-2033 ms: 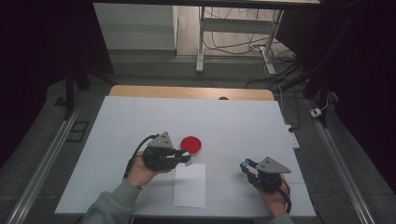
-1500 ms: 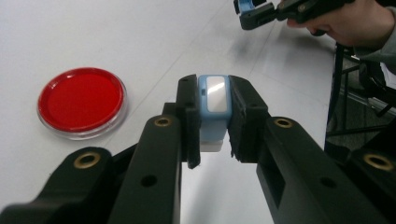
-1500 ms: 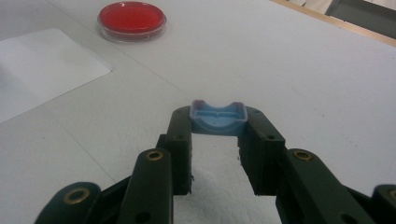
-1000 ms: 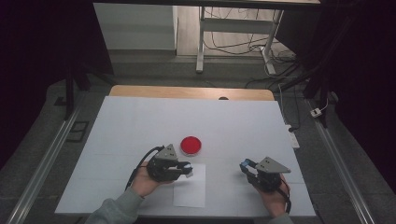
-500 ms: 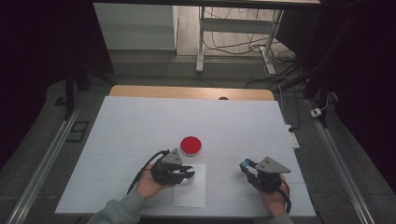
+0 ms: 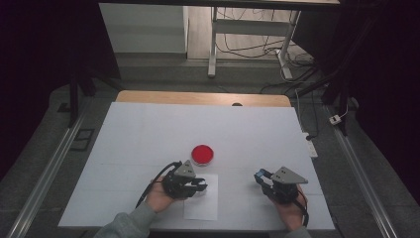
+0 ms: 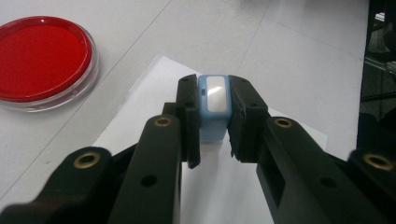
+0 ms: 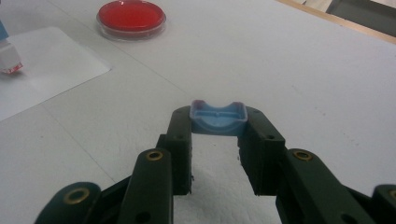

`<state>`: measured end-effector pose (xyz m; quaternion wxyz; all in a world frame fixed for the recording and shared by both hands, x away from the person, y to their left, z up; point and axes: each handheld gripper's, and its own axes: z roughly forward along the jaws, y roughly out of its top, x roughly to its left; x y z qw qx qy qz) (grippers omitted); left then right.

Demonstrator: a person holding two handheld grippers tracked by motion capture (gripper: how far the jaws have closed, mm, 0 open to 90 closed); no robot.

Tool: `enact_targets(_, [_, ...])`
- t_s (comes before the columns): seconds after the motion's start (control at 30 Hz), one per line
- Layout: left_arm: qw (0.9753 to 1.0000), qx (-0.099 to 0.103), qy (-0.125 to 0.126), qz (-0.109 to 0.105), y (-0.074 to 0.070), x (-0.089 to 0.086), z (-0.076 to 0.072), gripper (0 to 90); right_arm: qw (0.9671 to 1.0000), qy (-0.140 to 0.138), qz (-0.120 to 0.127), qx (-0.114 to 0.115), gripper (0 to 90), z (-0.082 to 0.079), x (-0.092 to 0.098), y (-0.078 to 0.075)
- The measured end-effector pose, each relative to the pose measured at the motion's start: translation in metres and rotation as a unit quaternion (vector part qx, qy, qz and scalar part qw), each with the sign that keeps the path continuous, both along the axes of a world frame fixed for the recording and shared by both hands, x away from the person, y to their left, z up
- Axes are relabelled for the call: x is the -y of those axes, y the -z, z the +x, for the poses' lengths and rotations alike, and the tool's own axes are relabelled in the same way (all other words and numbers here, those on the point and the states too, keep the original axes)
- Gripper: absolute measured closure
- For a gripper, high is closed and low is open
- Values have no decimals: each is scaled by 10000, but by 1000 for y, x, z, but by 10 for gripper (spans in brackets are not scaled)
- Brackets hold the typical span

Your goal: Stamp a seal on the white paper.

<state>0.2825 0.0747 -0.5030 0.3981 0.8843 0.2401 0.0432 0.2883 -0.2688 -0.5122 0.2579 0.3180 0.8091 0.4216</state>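
I've got the left gripper [image 7: 212,121] with its fingers clamped on a blue stamp [image 7: 214,105], pressed down on the white paper [image 6: 201,198] near my edge. The right gripper [image 8: 218,135] pinches the blue cap [image 8: 218,118] above the bench [image 6: 148,139]. The red dish [image 6: 202,154] sits just past the paper.

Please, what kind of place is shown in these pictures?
Probably a lab or recording workspace, not a home: a white table with a red ink pad and paper sheet, loose cables on the floor behind, dark surroundings.
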Motion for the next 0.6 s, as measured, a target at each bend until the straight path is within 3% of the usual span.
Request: enact_targets(0.6, [9999,22,36,150,5,2,0,750,10000,-4,-7,-2,655,0,0,0])
